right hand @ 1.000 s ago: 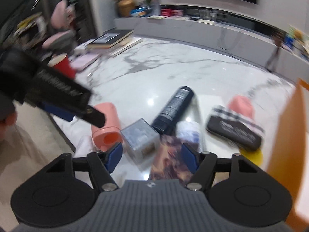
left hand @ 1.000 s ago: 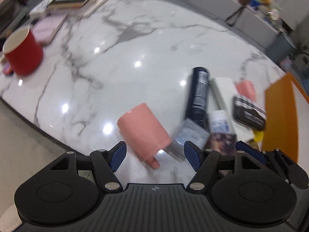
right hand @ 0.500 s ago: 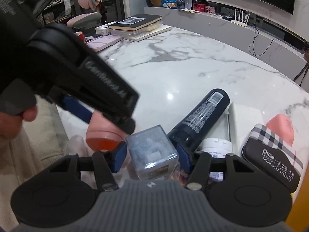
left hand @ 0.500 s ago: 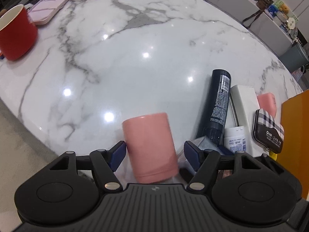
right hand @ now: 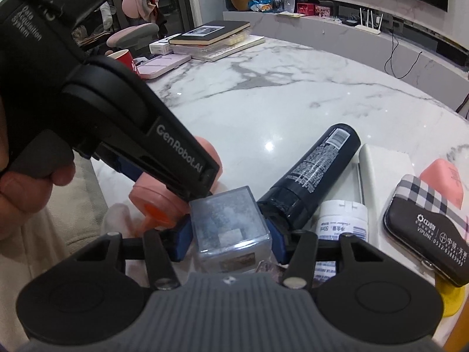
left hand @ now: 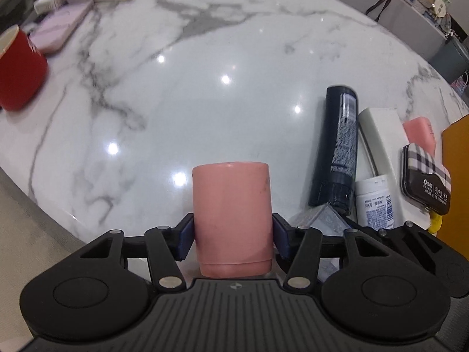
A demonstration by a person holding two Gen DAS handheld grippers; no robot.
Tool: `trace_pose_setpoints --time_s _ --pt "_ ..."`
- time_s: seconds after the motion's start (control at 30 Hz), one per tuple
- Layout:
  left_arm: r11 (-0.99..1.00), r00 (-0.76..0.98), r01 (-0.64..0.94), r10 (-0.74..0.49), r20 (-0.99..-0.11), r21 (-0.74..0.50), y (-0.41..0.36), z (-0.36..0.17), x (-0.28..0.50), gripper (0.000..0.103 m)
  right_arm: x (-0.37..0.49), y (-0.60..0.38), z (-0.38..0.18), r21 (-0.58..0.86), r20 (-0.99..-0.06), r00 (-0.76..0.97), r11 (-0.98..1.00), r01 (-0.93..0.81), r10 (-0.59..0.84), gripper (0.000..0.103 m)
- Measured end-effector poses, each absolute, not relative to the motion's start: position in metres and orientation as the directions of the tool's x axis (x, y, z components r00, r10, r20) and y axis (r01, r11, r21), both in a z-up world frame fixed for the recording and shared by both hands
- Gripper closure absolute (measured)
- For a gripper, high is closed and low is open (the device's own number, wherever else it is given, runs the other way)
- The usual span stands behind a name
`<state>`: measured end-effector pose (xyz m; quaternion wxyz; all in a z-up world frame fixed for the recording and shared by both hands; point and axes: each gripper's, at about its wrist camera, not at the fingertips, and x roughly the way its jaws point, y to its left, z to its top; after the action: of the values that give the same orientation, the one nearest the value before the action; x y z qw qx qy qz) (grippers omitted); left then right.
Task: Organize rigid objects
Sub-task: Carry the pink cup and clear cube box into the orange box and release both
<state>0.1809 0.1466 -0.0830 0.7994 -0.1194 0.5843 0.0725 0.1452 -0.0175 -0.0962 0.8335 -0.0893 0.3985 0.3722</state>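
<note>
My left gripper (left hand: pixel 232 239) is shut on a pink mug (left hand: pixel 231 214) lying on its side at the near edge of the marble table (left hand: pixel 205 88). The mug also shows in the right wrist view (right hand: pixel 164 202), partly hidden behind the left gripper's body. My right gripper (right hand: pixel 228 242) is shut on a clear plastic box (right hand: pixel 230 228). The box's corner shows in the left wrist view (left hand: pixel 318 220). Right of it lie a dark spray can (right hand: pixel 313 173), a small white jar (right hand: pixel 343 220), a white box (right hand: pixel 384 173) and a plaid-topped black case (right hand: pixel 431 231).
A red mug (left hand: pixel 17 70) stands at the far left, with a lilac case (left hand: pixel 58 29) and stacked books (right hand: pixel 211 36) behind it. A pink object (right hand: pixel 445 176) and an orange panel (left hand: pixel 455 176) are at the right. The table edge and floor lie close below the grippers.
Both grippers moved in and closed: the left onto the pink mug, the right onto the clear box. The mug has turned so its base faces away from the left camera.
</note>
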Motion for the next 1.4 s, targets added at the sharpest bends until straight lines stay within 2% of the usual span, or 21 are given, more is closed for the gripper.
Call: trace_pose_setpoints --time_s 0.4,0.67,0.9,1.03,1.23,1.4 --pt "0.976 0.504 -0.146 -0.070 -0.861 -0.164 0.131 -0.030 0.151 0.041 0.128 -0.063 -0.044 0.151 -0.633 0.564 0.799 -0.582 0.531 0.051" --pt "0.974 0.565 0.068 -0.217 -0.796 -0.217 0.067 0.021 0.147 0.041 0.114 -0.125 0.010 0.136 -0.558 0.697 0.878 -0.458 0.450 0.052" --pt "0.905 0.480 0.285 -0.420 -0.770 -0.316 -0.026 0.047 0.188 0.041 0.132 -0.235 0.030 0.196 -0.587 0.764 0.963 -0.185 0.266 0.051" --pt "0.863 0.409 0.381 -0.479 -0.776 -0.332 -0.089 0.049 0.221 0.041 0.154 -0.282 0.031 0.180 -0.635 0.752 0.981 -0.079 0.177 0.051" --pt "0.869 0.344 0.420 -0.418 -0.841 -0.261 -0.164 0.026 0.275 0.041 0.196 -0.313 0.010 0.085 -0.714 0.692 0.994 -0.066 0.107 0.051" --pt "0.890 0.305 0.437 -0.284 -0.909 -0.132 -0.200 -0.004 0.304 0.041 0.227 -0.330 -0.015 0.066 -0.768 0.634 0.996 -0.059 0.088 0.052"
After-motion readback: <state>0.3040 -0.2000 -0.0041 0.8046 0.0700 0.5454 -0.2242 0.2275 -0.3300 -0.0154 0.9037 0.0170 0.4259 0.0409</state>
